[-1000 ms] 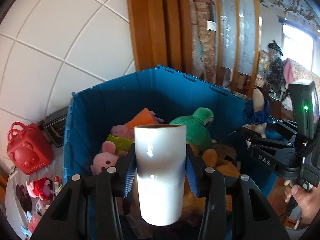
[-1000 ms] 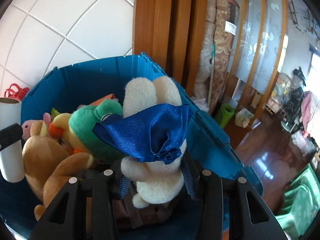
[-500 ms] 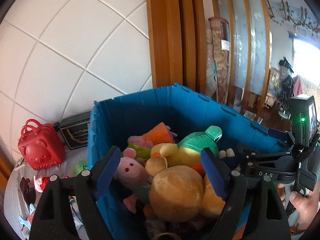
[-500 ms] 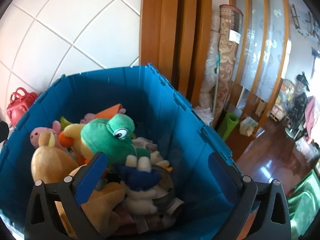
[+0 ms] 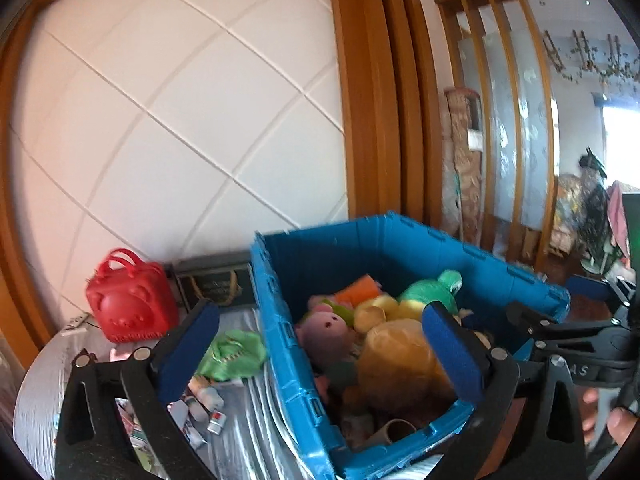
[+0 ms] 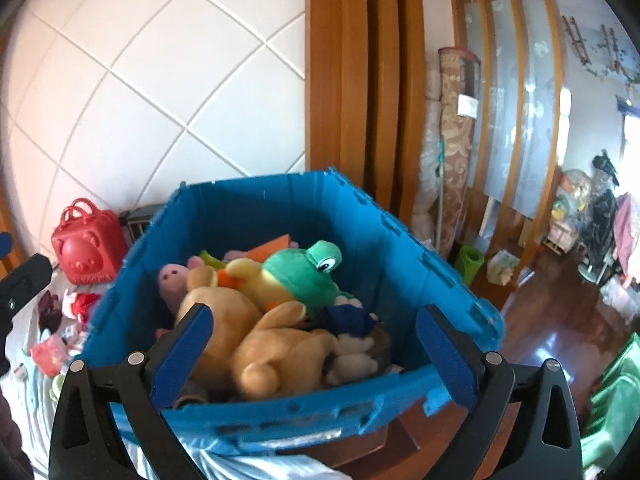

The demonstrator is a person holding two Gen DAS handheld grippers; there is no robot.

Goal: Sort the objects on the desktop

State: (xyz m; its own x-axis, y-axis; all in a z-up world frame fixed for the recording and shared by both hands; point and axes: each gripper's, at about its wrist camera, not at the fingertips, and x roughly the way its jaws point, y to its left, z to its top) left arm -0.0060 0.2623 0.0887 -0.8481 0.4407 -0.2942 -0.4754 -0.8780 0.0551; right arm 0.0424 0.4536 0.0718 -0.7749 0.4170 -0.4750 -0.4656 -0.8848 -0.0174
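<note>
A blue crate (image 5: 400, 236) full of plush toys stands on the table. My left gripper (image 5: 320, 320) hangs over its near left corner, jaws opening wide with nothing between the pads. A white tube (image 5: 394, 430) lies in the crate's near corner, beside a brown plush (image 5: 396, 364) and a pink pig (image 5: 326, 334). In the right wrist view my right gripper (image 6: 314, 316) stands open and empty above the crate's (image 6: 256, 188) near rim. A white plush rabbit (image 6: 352, 356) with a blue bow (image 6: 348, 318) lies inside, below a green frog plush (image 6: 304, 276).
Left of the crate the table holds a red bear-faced bag (image 5: 130, 306), a green toy (image 5: 232, 354), small bottles (image 5: 204, 400) and a dark box (image 5: 216, 284). A tiled wall and wooden frame stand behind. A hand (image 5: 616, 428) holds the right gripper at the crate's right.
Both grippers opened and drew back and up from the crate. The white tube left the left gripper and the white rabbit left the right; both now lie inside the crate.
</note>
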